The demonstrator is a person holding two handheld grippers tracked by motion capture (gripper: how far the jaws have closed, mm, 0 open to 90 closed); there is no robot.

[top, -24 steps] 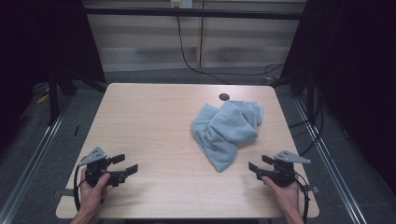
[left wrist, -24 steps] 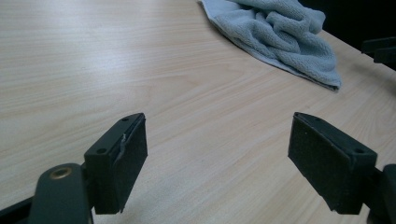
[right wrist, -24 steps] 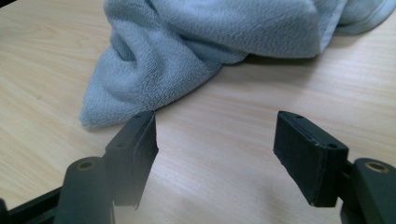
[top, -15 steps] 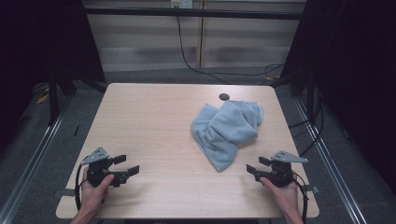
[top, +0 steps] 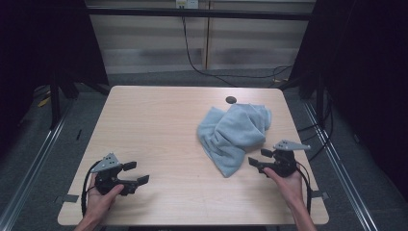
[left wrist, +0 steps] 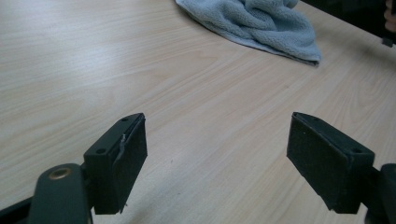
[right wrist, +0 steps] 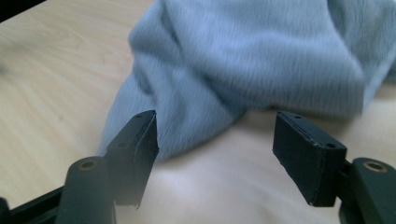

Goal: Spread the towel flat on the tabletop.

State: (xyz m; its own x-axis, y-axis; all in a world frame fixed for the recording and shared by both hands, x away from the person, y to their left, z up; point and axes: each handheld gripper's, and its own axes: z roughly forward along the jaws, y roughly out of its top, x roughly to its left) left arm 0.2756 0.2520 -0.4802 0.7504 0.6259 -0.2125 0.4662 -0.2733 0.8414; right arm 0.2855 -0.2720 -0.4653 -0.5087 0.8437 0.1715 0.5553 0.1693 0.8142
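A crumpled light blue towel (top: 234,135) lies in a loose heap on the wooden table (top: 159,130), toward its far right part, and serves here as the landmark. Just beyond the towel's far edge a small dark round spot (top: 231,100) sits on the tabletop. The right gripper (top: 263,162) is held low just beside the towel's near right corner, pointing toward it; its jaws stand wide apart with nothing between them, and in the right gripper view the towel (right wrist: 243,65) lies close ahead of the pads, apart from them, with bare table under the gap. The left gripper (top: 136,173) is well apart from the towel, off to its near left by the table's near edge, held in the person's left hand (top: 102,202). Its jaws are also spread wide and hold nothing; in the left gripper view they frame bare wood, with the towel (left wrist: 257,23) far ahead.
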